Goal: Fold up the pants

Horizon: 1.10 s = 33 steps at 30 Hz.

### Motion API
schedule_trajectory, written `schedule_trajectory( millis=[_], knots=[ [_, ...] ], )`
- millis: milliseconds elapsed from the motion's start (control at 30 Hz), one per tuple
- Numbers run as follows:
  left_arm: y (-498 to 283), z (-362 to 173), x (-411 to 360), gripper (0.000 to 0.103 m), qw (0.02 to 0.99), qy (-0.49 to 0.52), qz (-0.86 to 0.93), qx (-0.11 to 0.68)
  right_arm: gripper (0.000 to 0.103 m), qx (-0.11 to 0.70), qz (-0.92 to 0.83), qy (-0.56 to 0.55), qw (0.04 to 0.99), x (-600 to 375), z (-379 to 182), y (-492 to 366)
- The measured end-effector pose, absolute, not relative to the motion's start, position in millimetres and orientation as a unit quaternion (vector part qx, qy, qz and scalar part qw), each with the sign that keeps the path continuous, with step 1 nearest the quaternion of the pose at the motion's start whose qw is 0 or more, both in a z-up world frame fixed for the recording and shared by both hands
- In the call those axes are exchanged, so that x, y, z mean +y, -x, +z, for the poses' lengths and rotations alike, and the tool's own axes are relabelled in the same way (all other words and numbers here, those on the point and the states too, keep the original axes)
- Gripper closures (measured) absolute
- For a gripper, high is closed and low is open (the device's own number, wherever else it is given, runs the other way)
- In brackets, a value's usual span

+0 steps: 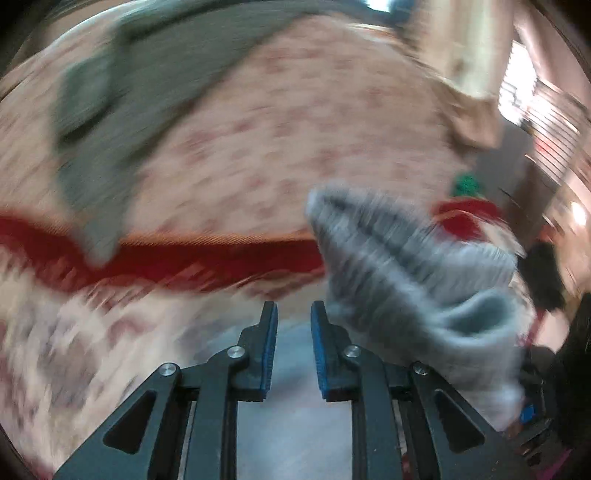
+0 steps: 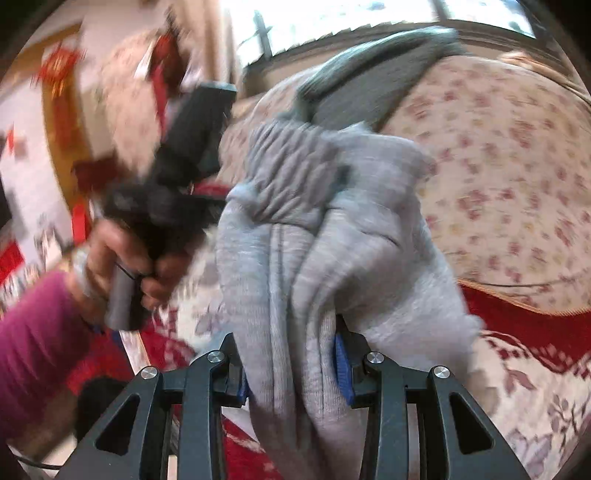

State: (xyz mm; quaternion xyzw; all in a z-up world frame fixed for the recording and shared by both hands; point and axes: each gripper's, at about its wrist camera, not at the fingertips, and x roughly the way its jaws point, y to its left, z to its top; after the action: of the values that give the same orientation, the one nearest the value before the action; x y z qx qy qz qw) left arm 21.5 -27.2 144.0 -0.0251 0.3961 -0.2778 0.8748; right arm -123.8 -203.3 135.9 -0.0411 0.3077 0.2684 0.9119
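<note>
Light grey pants (image 2: 332, 236) are bunched up and clamped between the fingers of my right gripper (image 2: 291, 362), held above the bed. In the left wrist view the same pants (image 1: 413, 273) hang at the right, beside my left gripper (image 1: 293, 314), whose jaws stand apart with nothing between them. The left gripper (image 2: 192, 122) also shows in the right wrist view, held in a hand at upper left. Both views are motion-blurred.
A floral pink bedspread (image 1: 314, 129) with a red border (image 1: 184, 258) covers the bed. A dark grey garment (image 1: 129, 96) lies on it at the far left; it also shows in the right wrist view (image 2: 369, 85). A window (image 2: 332, 22) is behind.
</note>
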Motion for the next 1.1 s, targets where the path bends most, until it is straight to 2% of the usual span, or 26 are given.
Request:
schedule_trajectory(
  millis=[100,167,200,233,267,400,467,500,533,600,700,967,1100],
  knots=[
    [-4.3,122.0,29.4,0.086,0.879,0.077,-0.243,0.402,0.053,0.324,0.274,0.085,0.901,-162.3,100.2,118.9],
    [6.3,116.5,47.0,0.086,0.883,0.081,-0.230,0.402,0.032,0.341,0.296,0.081,0.889,-148.8,80.5,120.2],
    [12.0,116.1,53.1,0.086,0.885,0.081,-0.226,0.400,0.029,0.346,0.322,0.072,0.878,-141.7,75.0,125.0],
    [17.4,117.3,56.5,0.086,0.886,0.082,-0.225,0.397,0.017,0.341,0.325,0.075,0.879,-139.4,75.1,128.3],
    [21.2,119.0,57.6,0.086,0.887,0.082,-0.226,0.394,0.014,0.334,0.328,0.081,0.880,-137.1,77.0,131.3],
    [43.4,136.6,40.6,0.083,0.892,0.067,-0.250,0.371,0.014,0.340,0.347,0.050,0.873,-157.9,97.2,140.2],
    [53.1,146.5,28.0,0.073,0.892,0.056,-0.271,0.357,0.014,0.336,0.353,-0.001,0.873,-180.3,113.6,151.4],
    [59.2,152.7,16.8,0.060,0.894,0.047,-0.280,0.347,0.014,0.331,0.352,-0.029,0.875,-197.2,120.5,153.9],
    [63.0,157.5,7.1,0.053,0.895,0.040,-0.287,0.340,0.014,0.329,0.345,-0.047,0.878,-211.5,127.5,154.6],
    [66.7,164.2,-10.1,0.052,0.894,0.028,-0.301,0.331,0.014,0.322,0.313,-0.067,0.891,-241.5,140.0,154.3],
    [70.5,164.0,-37.1,0.042,0.896,-0.005,-0.295,0.331,0.014,0.315,0.259,-0.062,0.911,-268.7,147.8,148.6],
    [74.2,123.2,-65.6,0.039,0.903,-0.091,-0.200,0.369,0.014,0.348,0.182,-0.037,0.919,-288.9,136.2,110.7],
    [72.7,94.0,-54.5,0.039,0.896,-0.074,-0.174,0.402,0.014,0.358,0.138,-0.015,0.923,-283.6,126.3,86.2]
  ],
)
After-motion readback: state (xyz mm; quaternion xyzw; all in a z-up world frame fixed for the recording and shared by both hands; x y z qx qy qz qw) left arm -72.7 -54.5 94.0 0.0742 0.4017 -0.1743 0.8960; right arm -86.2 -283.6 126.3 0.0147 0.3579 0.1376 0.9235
